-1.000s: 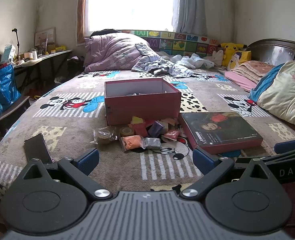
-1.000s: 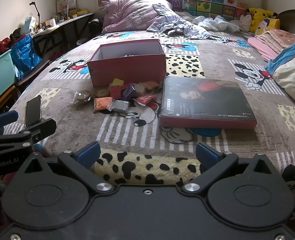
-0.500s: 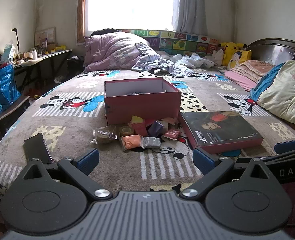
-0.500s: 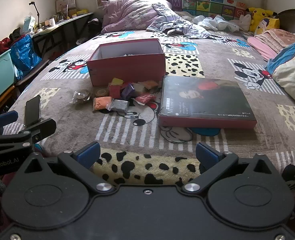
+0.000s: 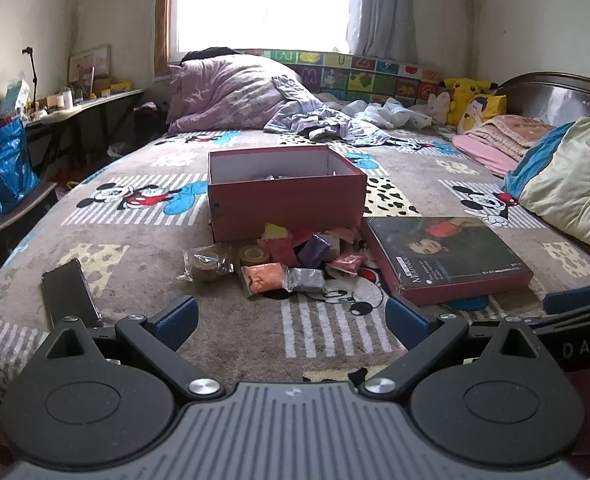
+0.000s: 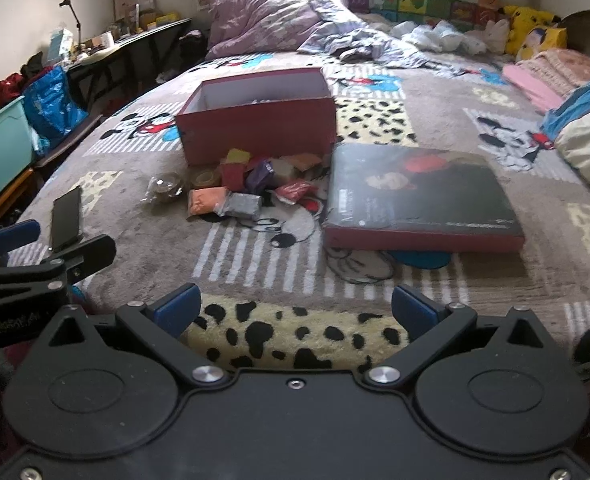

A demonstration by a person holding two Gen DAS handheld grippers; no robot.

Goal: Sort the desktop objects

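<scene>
Blue pads are showing at the tips of both tools, and both sets of jaws are standing wide apart with nothing between them. The left gripper [image 5: 291, 318] and the right gripper [image 6: 295, 312] are hovering side by side over the near edge of the bed [image 5: 143, 248], well short of the clutter, which reads as a start posture: spread for a first grab, neither committed to a target.

Just beyond the left gripper, a phone [image 5: 69, 292] is lying flat on the blanket, apart from the rest. It is probably not part of the pile.

Further in, the things to be sorted are sitting in a loose heap: an orange packet [image 5: 263, 276] and a grey packet [image 5: 306, 280] at the front, a clear bag [image 5: 207, 263] to their left, a tape roll [image 5: 253, 255] just behind, then purple, red, pink and yellow packets crowding together. They are touching one another, so the front ones look like the easiest to lift cleanly.

To the right of the heap, a lid [image 6: 419, 200] is lying flat with its printed face up, clear of the opening it probably belongs to.

Behind the heap and nearly touching it, the red box [image 5: 287, 200] is standing open, its mouth up, presumably the place the packets are meant to go; something pale is already lying inside, though what cannot be told.

Beyond that, only bedding, pillows and soft toys are lying against the far wall.
</scene>
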